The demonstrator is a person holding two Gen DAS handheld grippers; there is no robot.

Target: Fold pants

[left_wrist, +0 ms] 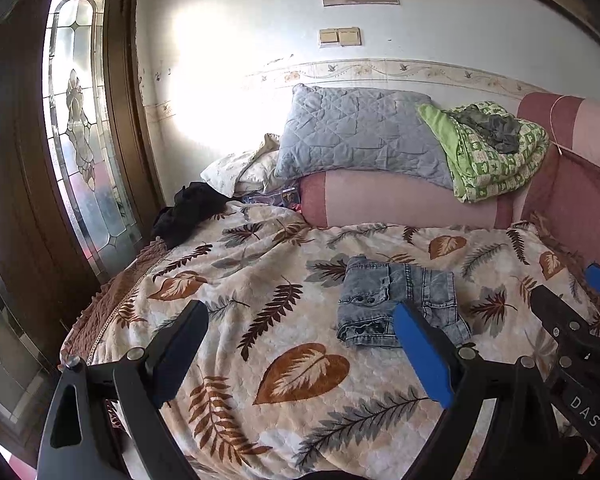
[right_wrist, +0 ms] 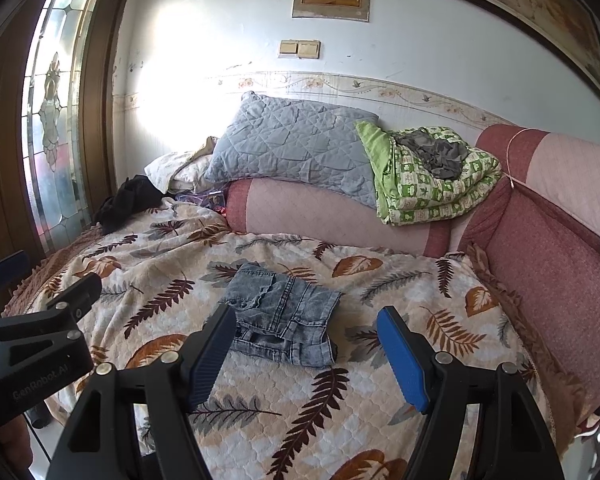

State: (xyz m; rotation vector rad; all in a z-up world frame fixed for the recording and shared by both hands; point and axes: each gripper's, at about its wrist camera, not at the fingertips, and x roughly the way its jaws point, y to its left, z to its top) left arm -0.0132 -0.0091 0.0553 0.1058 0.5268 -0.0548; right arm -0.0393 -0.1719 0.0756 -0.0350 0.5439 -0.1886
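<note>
The pants [left_wrist: 400,304] are grey-blue washed denim, folded into a small flat bundle on the leaf-patterned blanket [left_wrist: 260,280]; they also show in the right wrist view [right_wrist: 284,320]. My left gripper [left_wrist: 300,344] is open and empty, held above the blanket to the left of the pants. My right gripper [right_wrist: 306,354] is open and empty, just in front of the pants, with its jaws wide on either side of the bundle's near edge. The right gripper also shows at the right edge of the left wrist view [left_wrist: 572,320]. The left gripper shows at the left of the right wrist view [right_wrist: 40,304].
A pink and red sofa back [right_wrist: 560,240] borders the blanket at the right and rear. A grey quilted pillow [right_wrist: 292,148] and a green folded quilt [right_wrist: 440,176] sit on it. A black garment [right_wrist: 128,200] lies at the far left corner beside a glass door [right_wrist: 56,120].
</note>
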